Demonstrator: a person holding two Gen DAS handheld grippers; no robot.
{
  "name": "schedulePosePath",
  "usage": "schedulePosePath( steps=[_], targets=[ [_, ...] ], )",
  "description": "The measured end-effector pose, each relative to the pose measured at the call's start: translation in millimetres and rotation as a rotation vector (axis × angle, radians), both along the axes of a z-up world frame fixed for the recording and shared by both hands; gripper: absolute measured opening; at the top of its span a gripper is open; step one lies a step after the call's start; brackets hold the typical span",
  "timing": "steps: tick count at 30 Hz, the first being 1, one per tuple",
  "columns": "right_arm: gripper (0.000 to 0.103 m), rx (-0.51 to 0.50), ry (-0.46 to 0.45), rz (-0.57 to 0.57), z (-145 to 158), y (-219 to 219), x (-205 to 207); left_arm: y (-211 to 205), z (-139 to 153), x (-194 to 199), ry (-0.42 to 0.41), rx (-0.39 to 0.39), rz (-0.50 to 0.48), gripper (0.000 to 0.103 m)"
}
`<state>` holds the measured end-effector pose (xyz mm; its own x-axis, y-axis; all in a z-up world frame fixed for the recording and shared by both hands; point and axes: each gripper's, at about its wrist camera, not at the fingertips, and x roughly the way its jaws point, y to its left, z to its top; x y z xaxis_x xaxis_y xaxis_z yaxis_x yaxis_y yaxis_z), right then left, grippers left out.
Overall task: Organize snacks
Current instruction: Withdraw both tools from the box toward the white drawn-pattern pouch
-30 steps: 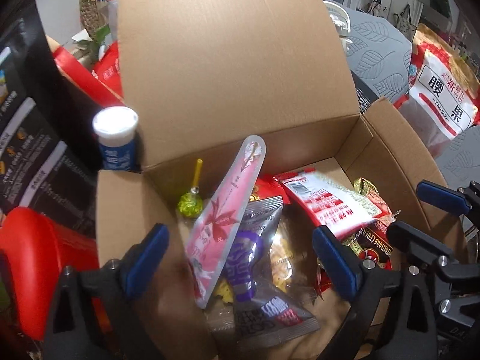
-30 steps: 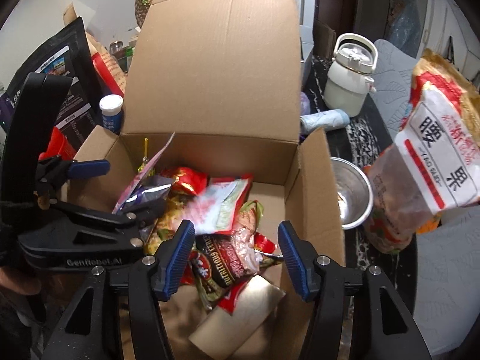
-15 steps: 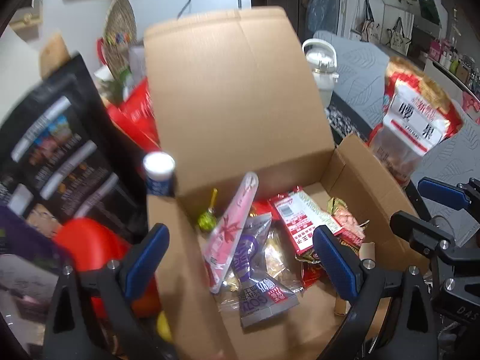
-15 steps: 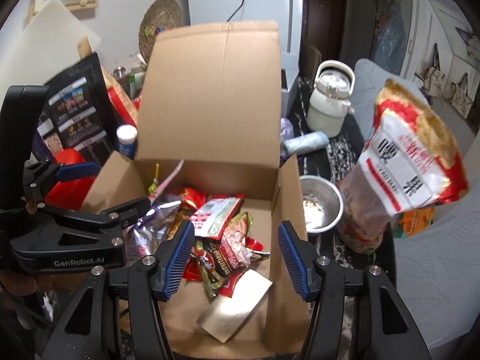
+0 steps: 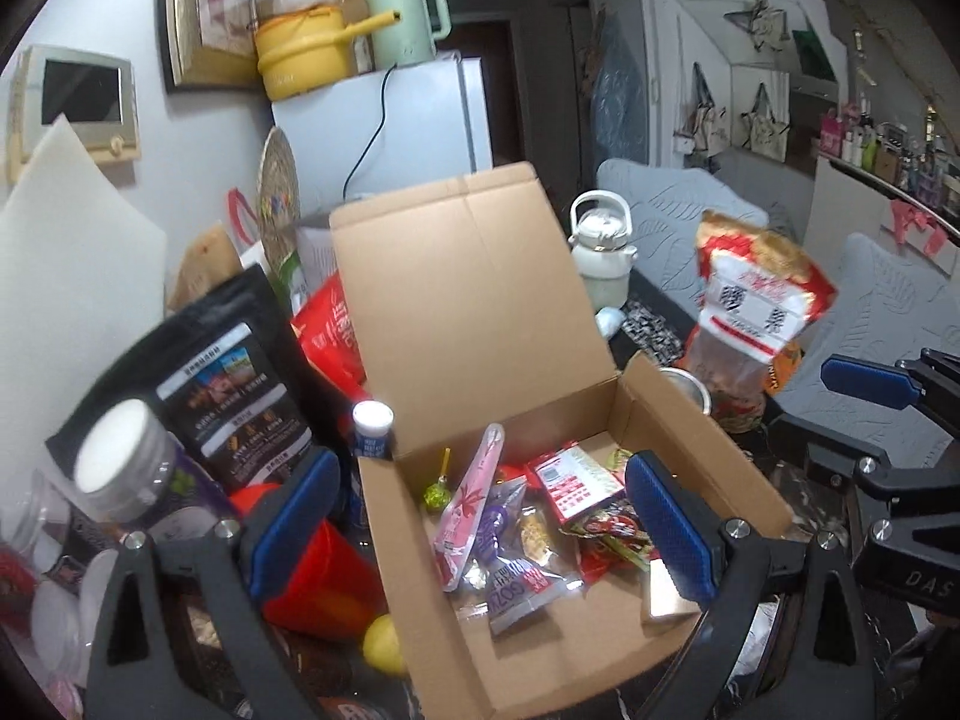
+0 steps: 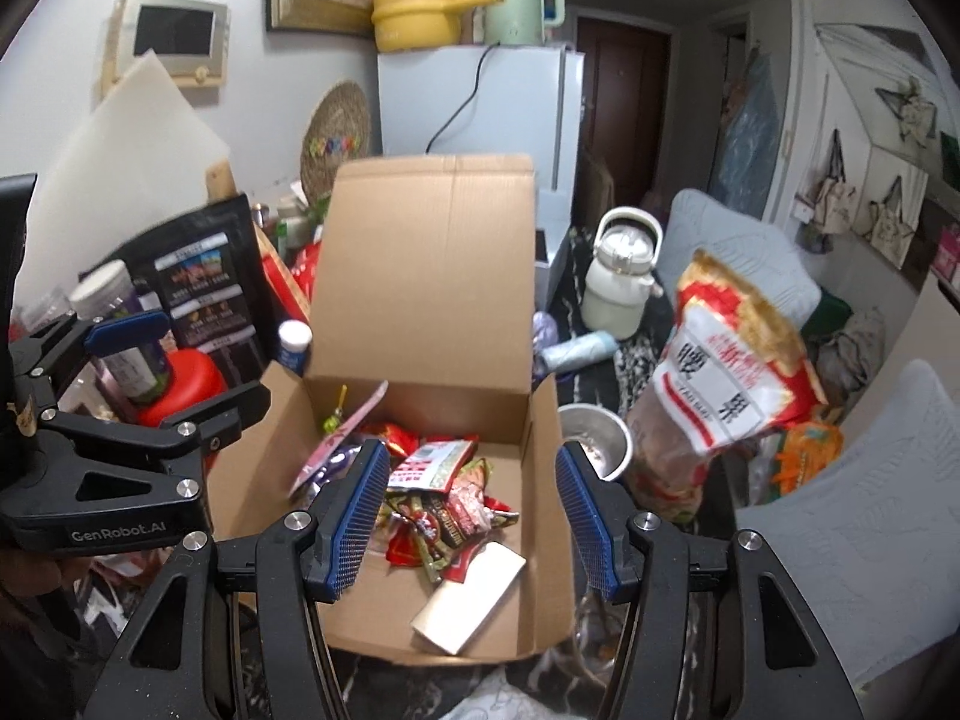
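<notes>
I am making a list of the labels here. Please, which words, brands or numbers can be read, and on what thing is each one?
"GenRobot.AI": left gripper body, seen from the right wrist.
"DAS", cut off: right gripper body, seen from the left wrist.
"腰果": big red and white bag.
"GOZU", uncertain: grey sachet in the cardboard box.
Black pouch, red and white packet: print too small.

Snack packets [image 6: 447, 495] lie heaped inside the cardboard box [image 6: 543, 510]. A kettle [image 6: 621, 285] stands behind its right wall, a metal bowl [image 6: 594, 438] just beside that wall.
</notes>
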<state>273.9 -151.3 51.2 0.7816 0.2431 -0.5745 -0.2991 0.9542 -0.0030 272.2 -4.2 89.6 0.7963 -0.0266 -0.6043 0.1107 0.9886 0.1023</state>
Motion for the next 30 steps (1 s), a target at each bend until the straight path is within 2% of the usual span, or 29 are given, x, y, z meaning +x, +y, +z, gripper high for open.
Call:
schedulePosePath(
  steps=[3, 7, 9, 15, 20, 30],
  targets=[
    [0.064, 0.008, -0.035, -0.001, 10.9, -4.4, -20.7, -1.1, 10.0, -18.0, -0.037, 0.003, -0.005, 0.098],
    [0.064, 0.017, -0.076, 0.007, 20.6, -7.1, -47.5, -2.6, 21.2, -44.0, -0.070, -0.005, -0.027, 0.098],
    [0.069, 0.022, -0.095, 0.009, 24.7, -8.6, -63.4, -4.1, 25.6, -57.3, -0.088, -0.002, -0.040, 0.098],
    [0.069, 0.025, -0.144, 0.022, 28.4, -13.1, -109.5, -7.9, 29.0, -97.6, -0.114, -0.009, -0.084, 0.098],
    [0.069, 0.024, -0.167, 0.009, 22.2, -18.4, -143.6, -10.3, 25.8, -131.4, -0.138, -0.018, -0.107, 0.098],
    [0.069, 0.047, -0.135, -0.024, -12.3, -27.9, -201.1, -28.5, 1.3, -181.0, -0.093, -0.020, -0.220, 0.098]
  ],
)
